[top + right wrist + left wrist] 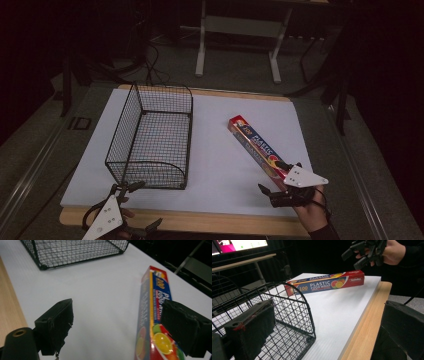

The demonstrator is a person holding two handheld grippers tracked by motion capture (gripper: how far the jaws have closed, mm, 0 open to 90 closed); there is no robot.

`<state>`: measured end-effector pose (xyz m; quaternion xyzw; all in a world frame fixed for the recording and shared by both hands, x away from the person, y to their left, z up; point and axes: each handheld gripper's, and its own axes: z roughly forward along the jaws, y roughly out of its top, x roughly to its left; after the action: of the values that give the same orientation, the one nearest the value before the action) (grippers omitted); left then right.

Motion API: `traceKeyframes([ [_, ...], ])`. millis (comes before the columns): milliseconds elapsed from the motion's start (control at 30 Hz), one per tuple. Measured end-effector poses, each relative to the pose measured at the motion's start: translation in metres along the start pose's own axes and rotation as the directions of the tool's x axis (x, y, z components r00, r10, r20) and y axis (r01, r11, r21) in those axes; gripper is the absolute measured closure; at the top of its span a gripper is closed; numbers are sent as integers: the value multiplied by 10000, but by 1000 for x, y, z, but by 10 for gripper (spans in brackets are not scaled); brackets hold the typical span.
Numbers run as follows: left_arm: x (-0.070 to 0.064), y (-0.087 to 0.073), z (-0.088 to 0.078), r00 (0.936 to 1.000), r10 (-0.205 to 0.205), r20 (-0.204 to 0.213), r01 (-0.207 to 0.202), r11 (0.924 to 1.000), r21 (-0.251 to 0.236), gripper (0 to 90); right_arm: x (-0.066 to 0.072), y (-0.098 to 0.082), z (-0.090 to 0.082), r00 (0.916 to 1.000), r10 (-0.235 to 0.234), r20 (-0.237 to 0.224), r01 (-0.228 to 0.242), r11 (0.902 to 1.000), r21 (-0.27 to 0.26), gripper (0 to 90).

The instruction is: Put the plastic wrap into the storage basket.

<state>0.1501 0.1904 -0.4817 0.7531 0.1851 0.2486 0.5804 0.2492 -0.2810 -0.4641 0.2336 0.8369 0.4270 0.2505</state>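
Dark workshop surroundings frame a desk (210,150) covered by a white board with a wooden edge. On it stand a black wire basket (152,137), toward your left, and a red box of plastic food wrap (255,146), lying flat and diagonal toward your right, well apart from the basket.

Step in hand, as judged: the approach to grasp the box, probably for placing in the basket. Your right hand-held gripper (280,187) sits at the near end of the box with its jaws spread wide; in the right gripper view one jaw overlaps the box's near end while the other stands over bare board, so the box (152,322) is not yet between them and nothing is clamped.

Next move, as judged: shift the right hand-held gripper sideways until both jaws straddle the box across its narrow width, lower, then close. A grip so near the end may let the long box tip; a hold nearer the middle would carry it level.

Pose: your right hand (312,210) comes in from the near edge, gripper pointing forward and down. Your left hand-held gripper (127,192) waits at the basket's near corner, jaws apart and empty, one jaw just beside the wire wall (294,307).
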Motion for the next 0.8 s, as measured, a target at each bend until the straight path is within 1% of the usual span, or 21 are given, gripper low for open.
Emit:
traceKeyframes([
  [33, 0, 0, 0, 10000, 7, -12, -7, 10000, 18, 0, -3, 1, -1, 10000, 50, 46, -51, 10000, 46, 114],
  [100, 0, 0, 0, 10000, -7, -10, 7, 10000, 52, 0, -8, 3, -5, 9992, 60, 405, -59, 10000, -24, 111],
  [167, 0, 0, 1, 10000, 0, -38, 0, 10000, 61, 0, -15, 5, -7, 9989, 277, 391, -278, 9996, 30, 112],
  [233, 0, -1, 1, 10000, 3, -33, -3, 10000, 74, 0, -20, 6, -9, 9986, 285, 450, -289, 9996, 77, 112],
  [267, -1, -1, 1, 10000, 9, -36, -9, 10000, 88, 0, -23, 7, -10, 9980, 259, 583, -275, 9993, 268, 112],
  [333, -1, -1, 2, 10000, 5, -19, -5, 9999, 116, 0, -26, 9, -10, 9974, 190, 697, -224, 9986, 486, 111],
  [367, -1, -1, 2, 10000, 20, -20, -20, 9999, 128, 0, -27, 9, -10, 9961, 150, 873, -192, 9987, 473, 111],
  [400, -1, -1, 2, 10000, 29, -22, -29, 9999, 128, 0, -29, 10, -10, 9960, 214, 864, -259, 9983, 517, 106],
  [533, -1, -1, 1, 10000, 3, -43, -2, 10000, 91, 0, -38, 9, -8, 9933, 720, 908, -781, 9948, 647, 101],
  [567, -1, -1, 1, 10000, -2, -45, 2, 10000, 90, 0, -41, 9, -8, 9911, 918, 962, -981, 9932, 622, 101],
  [600, -1, -1, 2, 10000, -7, -47, 7, 10000, 94, 0, -43, 9, -8, 9902, 1091, 868, -1143, 9918, 579, 100],
  [633, -1, -1, 2, 10000, -1, -41, 1, 9999, 101, 0, -46, 9, -8, 9874, 1329, 863, -1376, 9892, 507, 100],
  [700, -1, -1, 2, 10000, 19, -29, -19, 9999, 128, 0, -50, 10, -7, 9834, 1473, 1060, -1540, 9864, 577, 94],
  [733, -1, -1, 2, 10000, 34, -19, -34, 9999, 132, 0, -53, 11, -6, 9820, 1557, 1073, -1634, 9843, 671, 93],
  [767, -1, -1, 2, 10000, 34, -19, -34, 9999, 132, 0, -53, 11, -6, 9820, 1557, 1073, -1634, 9843, 671, 93],
  [800, -2, -1, 2, 10000, 40, -2, -40, 9999, 142, 0, -55, 12, -5, 9797, 1681, 1091, -1764, 9818, 705, 93],
])
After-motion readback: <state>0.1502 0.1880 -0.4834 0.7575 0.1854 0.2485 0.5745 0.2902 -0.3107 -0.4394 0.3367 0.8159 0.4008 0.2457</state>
